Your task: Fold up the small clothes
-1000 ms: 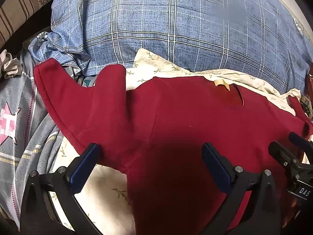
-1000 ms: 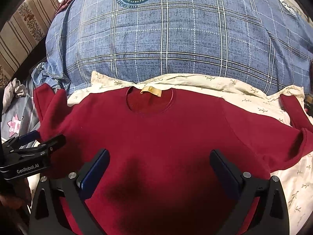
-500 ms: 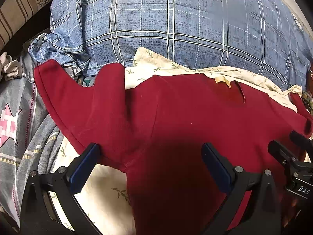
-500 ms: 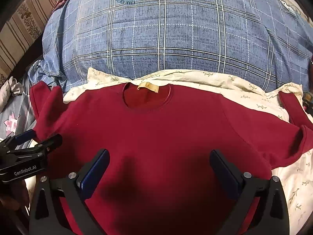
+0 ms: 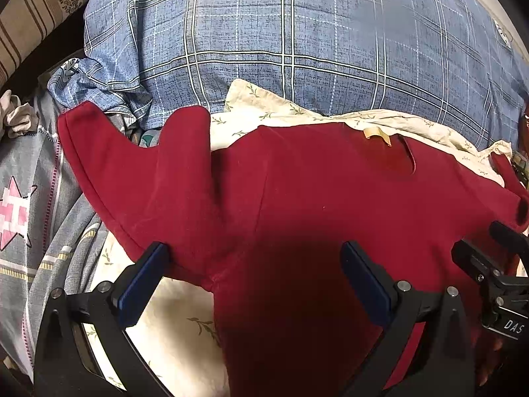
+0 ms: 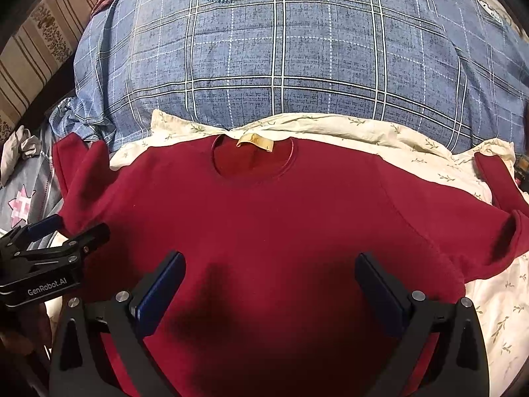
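A dark red sweatshirt lies spread flat, front up, on a cream floral sheet; its round collar with a tan label points away from me. The left sleeve is bunched and folded near the bed's left side. The right sleeve bends back at the cuff. My left gripper hovers open over the sweatshirt's left underarm area, holding nothing. My right gripper hovers open over the chest, holding nothing. Each gripper shows at the edge of the other's view: the left gripper, the right gripper.
A blue plaid duvet with a round crest is heaped behind the sweatshirt. A grey blanket with a pink star lies at the left. A striped headboard or cushion stands at the far left. A crumpled pale cloth sits beside it.
Both grippers have drawn back slightly toward me, so the sweatshirt sits a little lower and farther in view. The sweatshirt itself has not moved and both grippers stay open.
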Motion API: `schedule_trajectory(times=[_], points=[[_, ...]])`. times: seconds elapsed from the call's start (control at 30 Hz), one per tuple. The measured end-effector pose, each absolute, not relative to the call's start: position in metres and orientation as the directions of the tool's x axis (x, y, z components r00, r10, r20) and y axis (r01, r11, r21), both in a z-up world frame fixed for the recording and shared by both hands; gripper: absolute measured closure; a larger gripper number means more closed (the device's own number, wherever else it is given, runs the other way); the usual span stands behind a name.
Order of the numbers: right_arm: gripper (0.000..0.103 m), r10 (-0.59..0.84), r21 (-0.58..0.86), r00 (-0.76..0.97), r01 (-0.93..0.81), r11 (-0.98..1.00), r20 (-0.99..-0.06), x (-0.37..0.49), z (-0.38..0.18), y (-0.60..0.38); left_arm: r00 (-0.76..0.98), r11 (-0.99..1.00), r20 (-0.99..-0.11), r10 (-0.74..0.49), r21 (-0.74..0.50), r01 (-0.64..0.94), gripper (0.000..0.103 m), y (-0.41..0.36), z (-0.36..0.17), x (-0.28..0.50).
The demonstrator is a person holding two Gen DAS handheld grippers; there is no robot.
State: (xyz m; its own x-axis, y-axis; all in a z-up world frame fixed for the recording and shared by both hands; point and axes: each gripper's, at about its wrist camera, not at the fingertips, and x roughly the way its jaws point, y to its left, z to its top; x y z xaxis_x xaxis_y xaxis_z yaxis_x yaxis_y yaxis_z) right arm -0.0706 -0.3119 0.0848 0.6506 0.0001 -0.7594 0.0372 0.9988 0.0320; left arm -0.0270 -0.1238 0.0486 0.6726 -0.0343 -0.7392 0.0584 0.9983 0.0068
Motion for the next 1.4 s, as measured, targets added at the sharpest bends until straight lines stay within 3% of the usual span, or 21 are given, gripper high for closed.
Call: schedule_trajectory(times=[1.4], points=[[0.0, 0.002, 0.026, 0.653, 0.027, 0.999, -0.757, -0.0663, 0.0808, -0.3074, 0.67, 0.998, -0.74, -0.052, -0.015, 0.06, 0.0, -0.1251, 0.0501, -0.0268]])
